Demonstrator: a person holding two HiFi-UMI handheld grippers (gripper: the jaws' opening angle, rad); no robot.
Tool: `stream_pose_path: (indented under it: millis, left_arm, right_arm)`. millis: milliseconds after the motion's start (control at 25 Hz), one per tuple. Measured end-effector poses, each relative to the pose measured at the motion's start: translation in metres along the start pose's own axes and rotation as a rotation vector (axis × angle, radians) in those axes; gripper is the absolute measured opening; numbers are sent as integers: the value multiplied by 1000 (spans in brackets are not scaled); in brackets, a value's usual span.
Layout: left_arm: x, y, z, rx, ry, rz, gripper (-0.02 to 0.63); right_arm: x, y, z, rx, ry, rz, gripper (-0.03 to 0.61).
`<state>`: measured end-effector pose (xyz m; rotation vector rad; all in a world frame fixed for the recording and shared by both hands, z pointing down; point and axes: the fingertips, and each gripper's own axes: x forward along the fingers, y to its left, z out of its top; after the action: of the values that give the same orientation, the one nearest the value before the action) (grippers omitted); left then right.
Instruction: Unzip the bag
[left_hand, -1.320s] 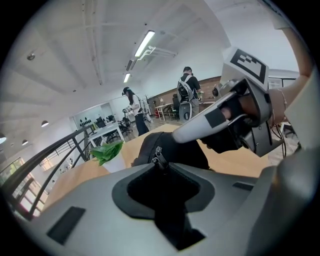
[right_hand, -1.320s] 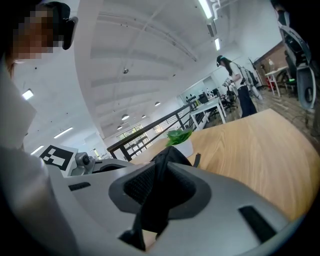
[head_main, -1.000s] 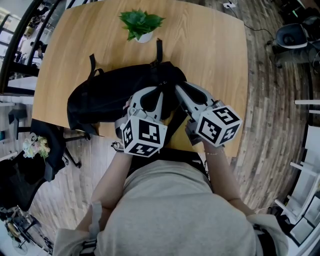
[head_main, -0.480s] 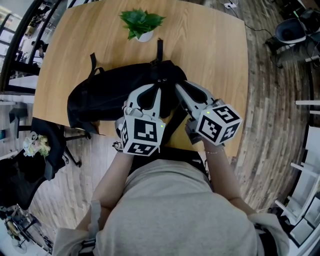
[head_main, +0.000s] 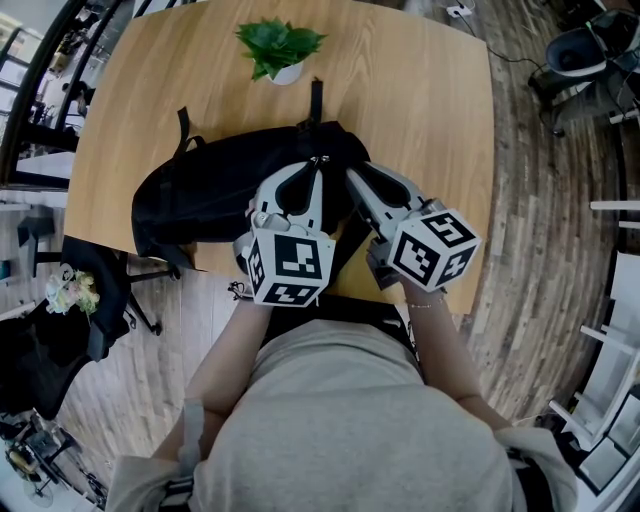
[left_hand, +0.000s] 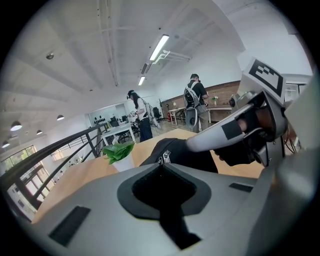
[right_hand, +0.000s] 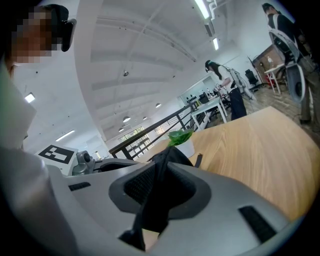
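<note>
Bag (head_main: 210, 195), black and slumped, lies on the wooden worktop (head_main: 420, 110). A potted plant (head_main: 280, 48) stands at its 12 o'clock, apart from it. In the head view both tools and their marker cubes cover the bag's near right part, so the zip line cannot be traced there. The left tongs (head_main: 316, 168) reach the bag's top ridge, and the right tongs (head_main: 350, 175) sit just at their 3 o'clock.

The left gripper view shows the left tongs with tips together, pinching the metal zip pull (left_hand: 164, 158); only its upper end shows above them. The right gripper view shows the right tongs clamped on a fold of the bag's black fabric. That fold runs down between the pads and hides whatever lies behind it, and which part of the bag it belongs to cannot be told. The bag's left end meets the worktop's near edge; whether it overhangs is unclear.
</note>
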<state>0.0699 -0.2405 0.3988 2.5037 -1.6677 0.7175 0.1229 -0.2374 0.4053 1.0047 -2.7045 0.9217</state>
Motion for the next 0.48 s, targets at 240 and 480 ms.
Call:
stream_pose_path:
  millis: [240,480]
  left_arm:
    - [-2,0,0,12,16,-18,32]
    - [-14,4,7,-84,14,-70,18]
  right_arm:
    - [0,-1,0,9,-4,5,81]
    - [-1,-4,2,12,-6,5,78]
